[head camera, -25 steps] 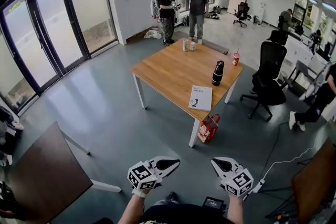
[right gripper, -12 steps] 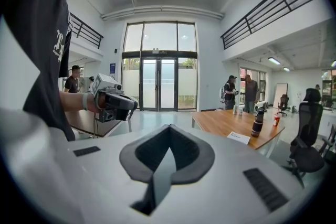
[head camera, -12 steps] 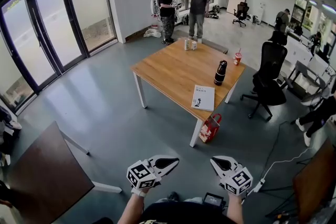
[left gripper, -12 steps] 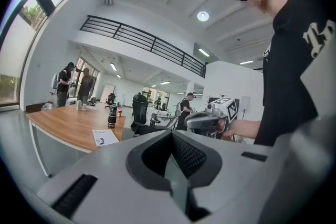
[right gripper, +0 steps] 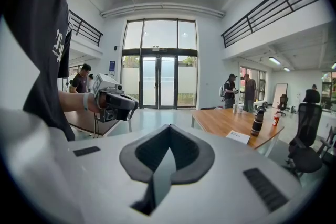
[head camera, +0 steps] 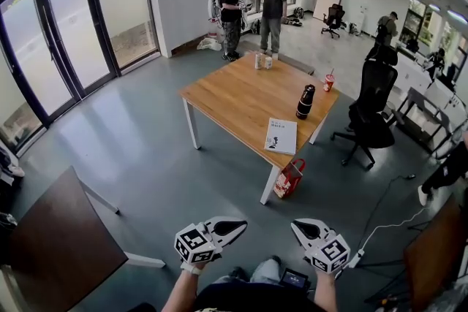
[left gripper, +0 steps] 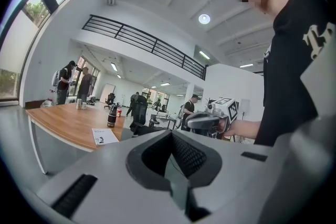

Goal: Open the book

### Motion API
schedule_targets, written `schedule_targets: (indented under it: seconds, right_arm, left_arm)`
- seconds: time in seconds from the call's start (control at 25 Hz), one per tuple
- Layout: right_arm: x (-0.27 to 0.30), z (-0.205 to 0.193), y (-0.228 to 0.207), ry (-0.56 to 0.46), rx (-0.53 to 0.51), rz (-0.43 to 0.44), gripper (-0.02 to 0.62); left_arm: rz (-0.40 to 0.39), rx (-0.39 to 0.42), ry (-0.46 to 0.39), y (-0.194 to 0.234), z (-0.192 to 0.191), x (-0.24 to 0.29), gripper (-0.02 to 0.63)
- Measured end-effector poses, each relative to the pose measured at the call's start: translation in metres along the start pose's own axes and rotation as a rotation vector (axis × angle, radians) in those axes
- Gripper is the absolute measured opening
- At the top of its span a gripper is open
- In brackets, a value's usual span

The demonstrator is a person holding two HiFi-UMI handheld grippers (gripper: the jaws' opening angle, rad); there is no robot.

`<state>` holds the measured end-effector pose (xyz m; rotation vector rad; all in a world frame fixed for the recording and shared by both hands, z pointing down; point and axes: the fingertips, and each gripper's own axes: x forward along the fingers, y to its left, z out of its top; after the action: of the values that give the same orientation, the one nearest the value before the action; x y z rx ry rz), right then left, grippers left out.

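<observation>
A white closed book (head camera: 281, 135) lies flat near the front edge of the wooden table (head camera: 241, 95), far ahead of me. It also shows in the left gripper view as the book (left gripper: 104, 136) and in the right gripper view as the book (right gripper: 238, 137). My left gripper (head camera: 241, 226) and right gripper (head camera: 295, 226) hang side by side low in the head view, well short of the table. The left gripper (left gripper: 176, 165) is shut with nothing in it. The right gripper (right gripper: 167, 165) is shut and empty too.
A black bottle (head camera: 303, 101), a red cup (head camera: 328, 82) and small jars (head camera: 262, 62) stand on the table. A red bag (head camera: 289, 178) leans at its front leg. A black office chair (head camera: 369, 113) is to the right, a dark table (head camera: 58, 245) at lower left. Two people (head camera: 252, 7) stand beyond.
Both grippers have drifted a little lower in the head view, still shut and side by side. The person's legs now show beneath them. A person at the right edge has moved further right.
</observation>
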<state>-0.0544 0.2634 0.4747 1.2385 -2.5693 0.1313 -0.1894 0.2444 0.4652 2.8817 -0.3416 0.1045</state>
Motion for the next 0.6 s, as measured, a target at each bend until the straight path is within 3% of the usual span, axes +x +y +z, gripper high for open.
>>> schedule_targets:
  seconds: [0.28, 0.6]
  right_arm:
    - [0.0, -0.012, -0.005, 0.009, 0.014, 0.004, -0.012]
    - [0.01, 0.002, -0.018, -0.028, -0.006, 0.018, -0.012]
  left_arm:
    - [0.005, -0.012, 0.009, 0.001, -0.01, 0.005, 0.006]
    - [0.026, -0.003, 0.012, 0.011, -0.001, 0.01, 0.006]
